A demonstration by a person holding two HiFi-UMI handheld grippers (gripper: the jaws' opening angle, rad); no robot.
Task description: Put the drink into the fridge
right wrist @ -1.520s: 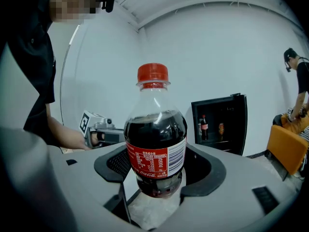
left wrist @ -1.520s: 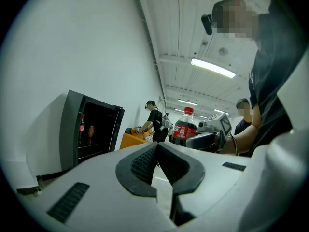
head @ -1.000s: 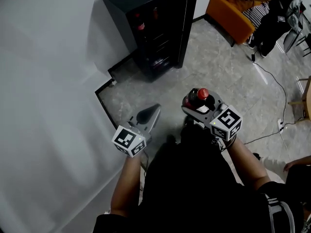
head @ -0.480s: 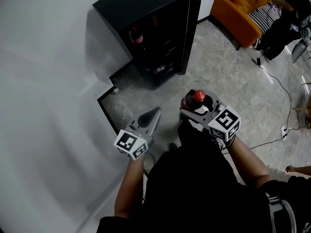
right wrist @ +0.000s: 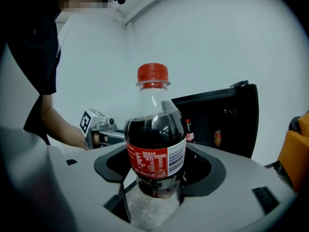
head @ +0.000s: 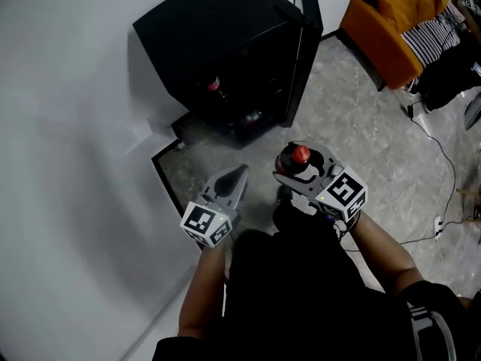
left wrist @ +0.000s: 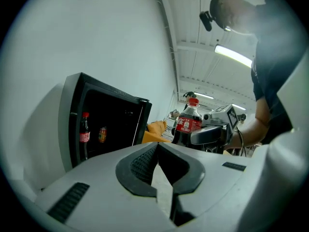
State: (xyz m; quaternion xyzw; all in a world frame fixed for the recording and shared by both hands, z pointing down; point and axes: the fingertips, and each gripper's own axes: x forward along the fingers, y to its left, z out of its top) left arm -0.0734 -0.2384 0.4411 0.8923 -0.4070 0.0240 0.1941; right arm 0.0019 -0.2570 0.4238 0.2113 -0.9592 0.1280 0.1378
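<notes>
Tiled floor (head: 361, 134), open black fridge (head: 218, 36) | right gripper (head: 302, 165) clamps cola bottle (right wrist: 155, 144) (upright) | left gripper (head: 237, 175) — jaws together, empty

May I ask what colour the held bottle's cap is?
Red screw cap on the dark cola bottle; clearest in the right gripper view.

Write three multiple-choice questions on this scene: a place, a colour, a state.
1. Where stands the black box-shaped fridge? A. by the white wall B. on a table C. outdoors
2. Colour of the cap on the clear plastic cola bottle? A. blue B. red C. green
3. The left gripper is: A. shut on the bottle B. wide open C. shut, empty
1 A: its back faces the wall. 2 B: the cap is red in the right gripper view. 3 C: its jaws meet on nothing.
</notes>
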